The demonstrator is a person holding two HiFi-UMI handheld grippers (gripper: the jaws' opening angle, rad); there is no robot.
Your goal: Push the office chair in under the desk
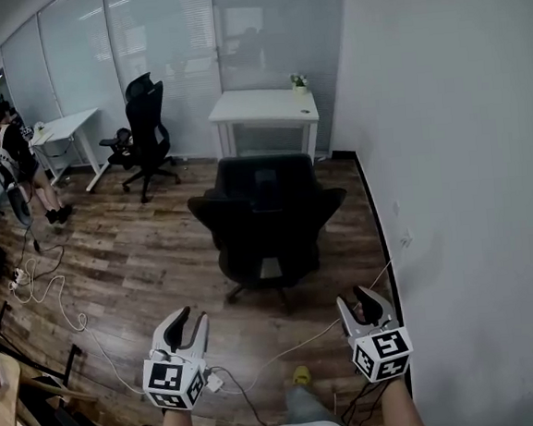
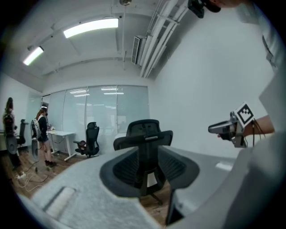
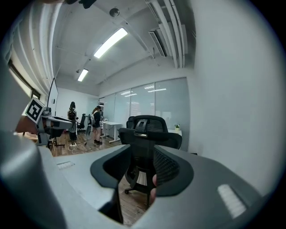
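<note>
A black office chair point(image 1: 267, 218) stands in the middle of the wooden floor with its back toward me. The white desk point(image 1: 263, 108) is behind it, against the glass wall. My left gripper point(image 1: 189, 321) and right gripper point(image 1: 360, 303) are held side by side short of the chair, apart from it, both open and holding nothing. In the left gripper view the chair point(image 2: 145, 134) shows beyond the open left gripper point(image 2: 149, 175), with the right gripper point(image 2: 224, 129) off to the right. In the right gripper view the chair point(image 3: 147, 130) stands ahead of the open right gripper point(image 3: 140, 177).
A white wall point(image 1: 464, 144) runs close along the right. Cables point(image 1: 51, 293) trail over the floor at left and near my feet. A second black chair point(image 1: 146, 125), another white desk point(image 1: 64, 126) and a person point(image 1: 16, 157) are at far left. A small plant point(image 1: 300, 82) sits on the desk.
</note>
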